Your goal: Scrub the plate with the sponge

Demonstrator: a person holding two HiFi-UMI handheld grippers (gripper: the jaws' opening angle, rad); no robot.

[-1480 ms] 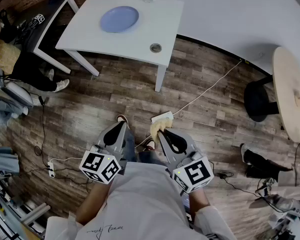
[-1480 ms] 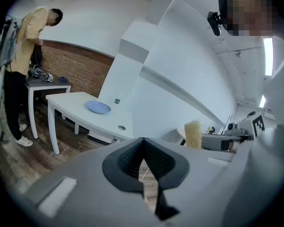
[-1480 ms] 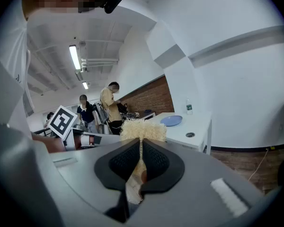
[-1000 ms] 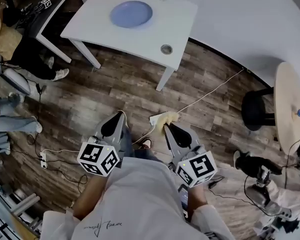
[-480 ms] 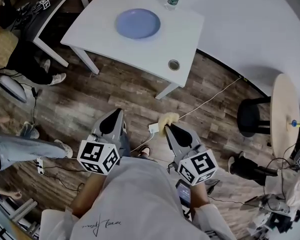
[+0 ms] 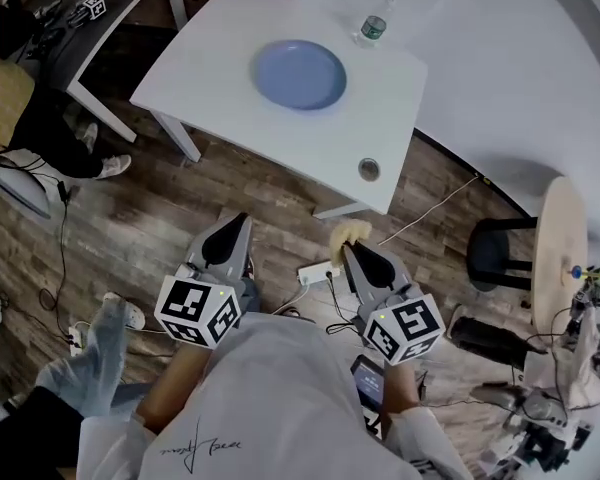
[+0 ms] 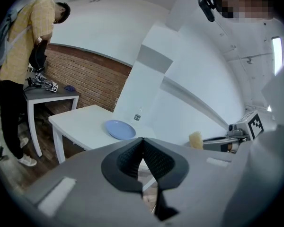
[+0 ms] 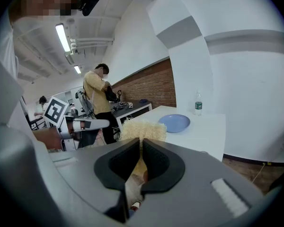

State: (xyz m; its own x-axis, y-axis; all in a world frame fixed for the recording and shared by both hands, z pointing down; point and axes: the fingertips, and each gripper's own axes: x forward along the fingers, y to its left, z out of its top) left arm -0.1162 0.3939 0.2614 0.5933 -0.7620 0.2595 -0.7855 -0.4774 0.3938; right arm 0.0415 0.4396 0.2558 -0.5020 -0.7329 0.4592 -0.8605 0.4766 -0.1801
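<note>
Right claw (image 6: 351, 246) was clamped on a yellow sponge (image 6: 348, 232), with the sponge sticking out past the jaw tips. Left claw (image 6: 234, 222) had its jaws pressed together, nothing held. Both claws were low in front of the person, over the wood floor (image 6: 250, 188) and short of the white table (image 6: 210, 88). White power strip (image 6: 318, 272) lay on the floor between the two claws. Blue plate (image 6: 300, 74) lay flat near the middle of the table, well apart from the sponge. Clear bottle (image 6: 376, 20) stood upright at the far edge, beyond the plate. Small round object (image 6: 369, 169) sat near the table's near corner. Person in a yellow shirt (image 8: 97, 96) stood beside a dark side table (image 6: 110, 18) to the left.
</note>
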